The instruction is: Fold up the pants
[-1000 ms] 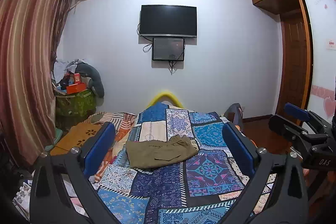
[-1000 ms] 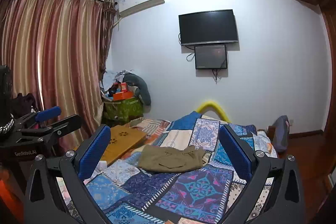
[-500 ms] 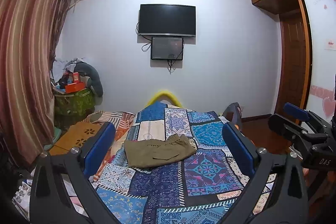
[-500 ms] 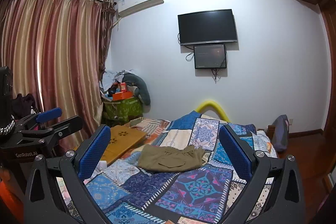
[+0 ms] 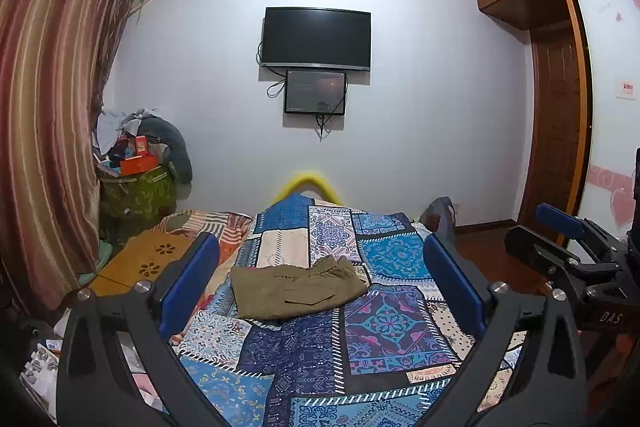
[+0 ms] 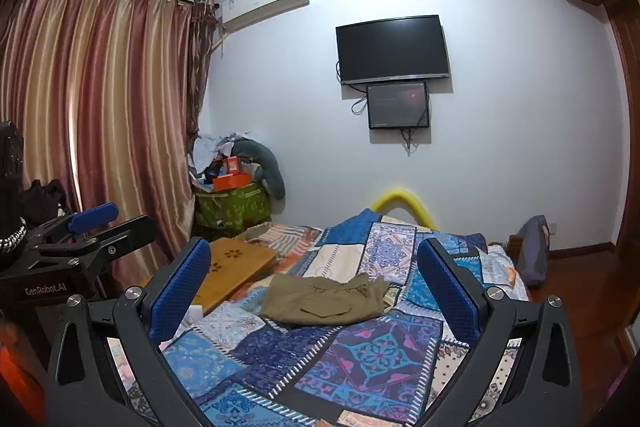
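Pants (image 5: 298, 291), olive, lie in a compact folded bundle on the patchwork quilt (image 5: 384, 327) in the middle of the bed, so the folding looks done or nearly so; perhaps only a tidy-up remains. Both claws hang well back from them, left claw (image 5: 320, 279) and right claw (image 6: 314, 281) spread wide, gripping nothing. A wooden lap tray (image 6: 236, 269) sits near the pants' left, not blocking them.

We hold our left gripper (image 5: 320, 283) level, its blue-padded fingers (image 5: 188, 281) spread wide with nothing between them. Our right gripper (image 6: 314, 287) sits just to its right, raised to about the same height, its jaws equally wide apart and its blue pads (image 6: 450, 291) touching nothing.
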Demonstrator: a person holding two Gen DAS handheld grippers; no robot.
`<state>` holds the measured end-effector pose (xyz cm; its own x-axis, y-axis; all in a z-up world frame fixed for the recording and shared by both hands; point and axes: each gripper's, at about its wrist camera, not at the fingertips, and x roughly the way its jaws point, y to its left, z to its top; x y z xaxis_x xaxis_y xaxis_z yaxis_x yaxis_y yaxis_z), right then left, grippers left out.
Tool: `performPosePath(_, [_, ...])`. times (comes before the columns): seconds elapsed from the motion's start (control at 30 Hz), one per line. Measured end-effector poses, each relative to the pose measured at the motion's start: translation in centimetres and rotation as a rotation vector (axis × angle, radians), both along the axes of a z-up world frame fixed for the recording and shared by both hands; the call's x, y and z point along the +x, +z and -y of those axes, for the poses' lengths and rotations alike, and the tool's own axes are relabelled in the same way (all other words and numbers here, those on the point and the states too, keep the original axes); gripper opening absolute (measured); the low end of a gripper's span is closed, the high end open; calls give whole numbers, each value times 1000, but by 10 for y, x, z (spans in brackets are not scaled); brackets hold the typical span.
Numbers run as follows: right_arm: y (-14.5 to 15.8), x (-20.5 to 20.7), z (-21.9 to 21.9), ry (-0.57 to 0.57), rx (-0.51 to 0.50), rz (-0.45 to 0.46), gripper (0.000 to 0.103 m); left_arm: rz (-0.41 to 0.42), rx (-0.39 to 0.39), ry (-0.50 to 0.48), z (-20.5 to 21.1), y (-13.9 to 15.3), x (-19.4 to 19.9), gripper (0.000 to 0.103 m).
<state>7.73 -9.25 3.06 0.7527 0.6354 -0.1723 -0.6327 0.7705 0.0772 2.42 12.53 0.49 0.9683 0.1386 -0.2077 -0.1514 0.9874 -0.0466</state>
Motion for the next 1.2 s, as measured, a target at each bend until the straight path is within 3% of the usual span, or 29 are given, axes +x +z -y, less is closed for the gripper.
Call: performPosePath(1.2, [-2,6,5,-8,23,-12,103,-42,-20,-51,-3,-6,10,103])
